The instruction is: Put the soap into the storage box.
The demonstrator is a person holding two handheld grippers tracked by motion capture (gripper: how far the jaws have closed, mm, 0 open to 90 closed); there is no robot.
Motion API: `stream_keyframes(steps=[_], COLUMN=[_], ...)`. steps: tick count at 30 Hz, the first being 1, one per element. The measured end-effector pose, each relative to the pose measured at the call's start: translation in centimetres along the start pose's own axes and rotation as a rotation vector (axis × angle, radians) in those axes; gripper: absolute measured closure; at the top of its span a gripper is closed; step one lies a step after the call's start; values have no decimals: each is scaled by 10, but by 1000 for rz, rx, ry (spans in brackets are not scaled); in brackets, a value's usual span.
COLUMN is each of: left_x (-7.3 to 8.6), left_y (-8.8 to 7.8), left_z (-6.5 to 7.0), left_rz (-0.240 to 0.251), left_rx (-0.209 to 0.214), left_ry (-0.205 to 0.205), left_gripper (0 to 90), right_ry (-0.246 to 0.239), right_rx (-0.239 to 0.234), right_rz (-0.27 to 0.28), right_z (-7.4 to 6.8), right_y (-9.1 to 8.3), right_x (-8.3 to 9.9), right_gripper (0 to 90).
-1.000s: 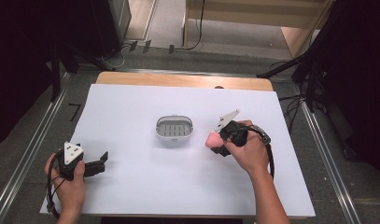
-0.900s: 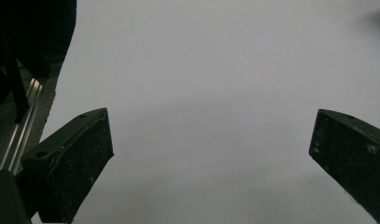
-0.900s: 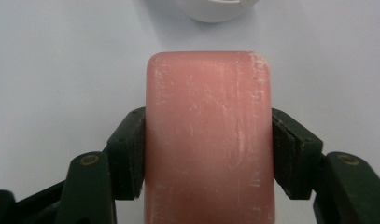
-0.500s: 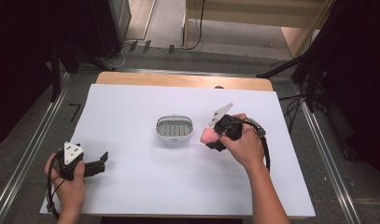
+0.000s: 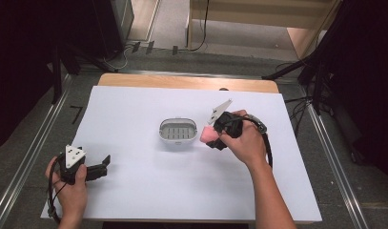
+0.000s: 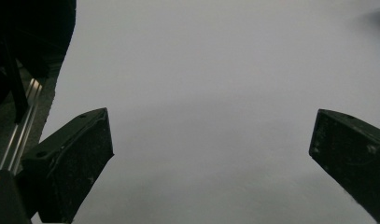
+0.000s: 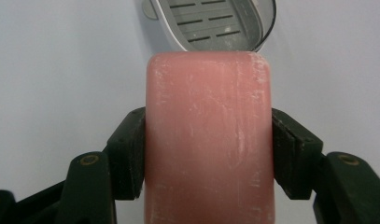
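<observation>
The right gripper (image 5: pixel 211 139) pinches a pink soap bar (image 7: pixel 208 140) just right of the soap dish (image 5: pixel 178 133); released off-centre, it could catch the rim and tip out. The left gripper (image 5: pixel 102 167) rests spread at the counter's near left.

One pink soap bar (image 5: pixel 207 135) is in the scene, and one grey slotted soap dish (image 5: pixel 178 132). Two grippers are counted, a left gripper (image 5: pixel 104 163) and a right gripper (image 5: pixel 211 138), each carried by one hand. One white sheet (image 5: pixel 148 186) covers the single worktop (image 5: pixel 182 82).
</observation>
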State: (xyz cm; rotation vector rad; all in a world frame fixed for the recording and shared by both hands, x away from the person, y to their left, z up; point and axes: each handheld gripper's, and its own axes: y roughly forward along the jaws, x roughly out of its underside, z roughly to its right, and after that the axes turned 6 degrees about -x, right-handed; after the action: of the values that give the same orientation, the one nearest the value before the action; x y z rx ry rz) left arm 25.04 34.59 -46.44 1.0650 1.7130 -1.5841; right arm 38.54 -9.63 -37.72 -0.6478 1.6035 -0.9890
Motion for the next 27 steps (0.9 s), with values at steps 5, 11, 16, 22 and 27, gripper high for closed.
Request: stream_keyframes(steps=[5, 11, 16, 22, 27], left_x=[0, 0, 0, 0, 0], left_y=[0, 0, 0, 0, 0], left_z=[0, 0, -1, -1, -1], left_rz=[1, 1, -2, -3, -2], left_rx=[1, 1, 3, 4, 5], left_ry=[-1, -2, -3, -4, -3], left_gripper=[1, 1, 1, 1, 1], right_ry=[-25, -35, -56, -79, -85], right_rx=[-6, -22, -35, -47, -79], right_rz=[0, -10, -10, -18, -25], right_z=[1, 0, 2, 3, 5], right_y=[0, 2, 4, 8, 15], right_x=[-10, -23, -33, -46, -52], right_gripper=[389, 389, 389, 389, 389])
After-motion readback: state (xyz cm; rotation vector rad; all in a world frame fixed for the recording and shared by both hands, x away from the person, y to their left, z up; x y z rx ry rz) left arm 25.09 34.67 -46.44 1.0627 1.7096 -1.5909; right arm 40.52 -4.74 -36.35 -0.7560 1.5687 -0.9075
